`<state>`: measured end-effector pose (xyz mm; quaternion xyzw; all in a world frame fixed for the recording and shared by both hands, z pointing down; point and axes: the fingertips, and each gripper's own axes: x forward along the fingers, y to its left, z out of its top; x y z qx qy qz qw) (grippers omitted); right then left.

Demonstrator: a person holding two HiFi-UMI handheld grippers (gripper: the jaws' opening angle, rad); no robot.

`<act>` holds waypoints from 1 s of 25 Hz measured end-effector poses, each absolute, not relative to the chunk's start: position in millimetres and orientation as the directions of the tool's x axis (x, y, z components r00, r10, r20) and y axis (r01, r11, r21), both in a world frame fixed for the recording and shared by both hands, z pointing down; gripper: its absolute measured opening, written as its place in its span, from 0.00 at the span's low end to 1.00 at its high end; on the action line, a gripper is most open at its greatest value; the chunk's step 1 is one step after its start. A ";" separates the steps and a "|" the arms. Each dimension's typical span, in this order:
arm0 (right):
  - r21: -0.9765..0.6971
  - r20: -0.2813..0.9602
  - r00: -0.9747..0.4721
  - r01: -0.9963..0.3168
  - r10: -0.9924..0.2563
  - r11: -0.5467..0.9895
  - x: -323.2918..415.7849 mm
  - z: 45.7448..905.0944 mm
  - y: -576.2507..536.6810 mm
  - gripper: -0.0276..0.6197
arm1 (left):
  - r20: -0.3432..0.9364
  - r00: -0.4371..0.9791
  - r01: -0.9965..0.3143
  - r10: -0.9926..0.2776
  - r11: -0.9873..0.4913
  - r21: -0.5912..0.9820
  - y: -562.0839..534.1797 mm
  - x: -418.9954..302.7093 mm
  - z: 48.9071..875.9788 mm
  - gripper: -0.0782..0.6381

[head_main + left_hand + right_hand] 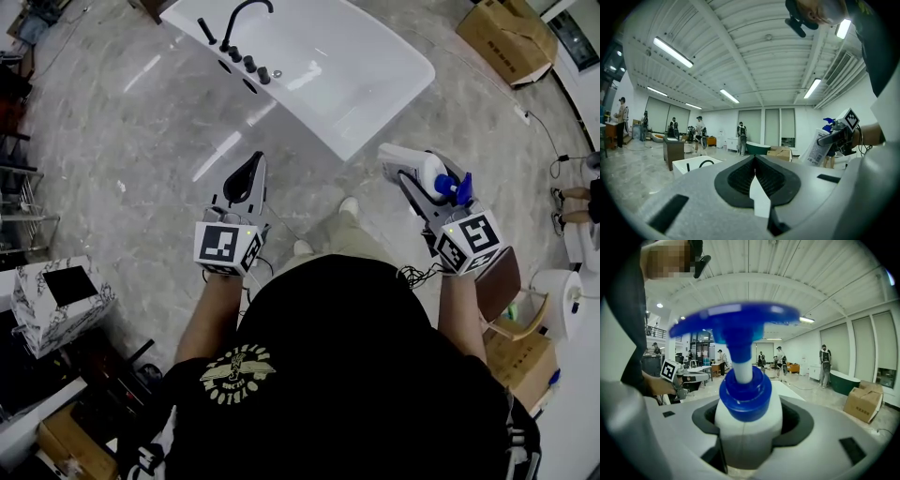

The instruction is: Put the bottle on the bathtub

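Observation:
The white bathtub (337, 70) stands on the grey floor ahead of me, with a black faucet (246, 11) on its near-left rim. My right gripper (427, 183) is shut on a white bottle (405, 159) with a blue pump (459, 187), held in the air short of the tub's right end. In the right gripper view the bottle (747, 420) fills the space between the jaws, pump toward the camera. My left gripper (247, 176) is shut and holds nothing; its jaws meet at the tips (754, 161). From the left gripper view the bottle (816, 147) shows at the right and the bathtub (696, 164) low at the left.
A cardboard box (506, 37) lies at the far right. A marbled box (56, 300) sits at my left, a brown chair (502, 286) at my right. Several people and a dark green tub (759, 148) stand far across the hall.

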<state>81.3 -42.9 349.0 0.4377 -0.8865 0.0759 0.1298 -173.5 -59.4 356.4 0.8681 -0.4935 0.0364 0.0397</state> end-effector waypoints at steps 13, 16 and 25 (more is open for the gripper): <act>-0.060 0.292 -0.645 -0.749 -0.706 0.660 55.7 360.8 -110.3 0.45 | 0.149 0.428 -0.903 -0.891 -0.430 0.016 -104.6 -209.9 361.5 0.12; -0.068 0.291 -0.647 -0.749 -0.705 0.659 57.6 363.2 -118.9 0.45 | 0.159 0.441 -0.896 -0.883 -0.445 0.015 -113.9 -202.3 366.3 0.12; -0.080 0.324 -0.639 -0.754 -0.698 0.653 86.5 375.1 -152.8 0.45 | 0.187 0.468 -0.882 -0.864 -0.470 0.038 -157.6 -165.3 381.1 0.12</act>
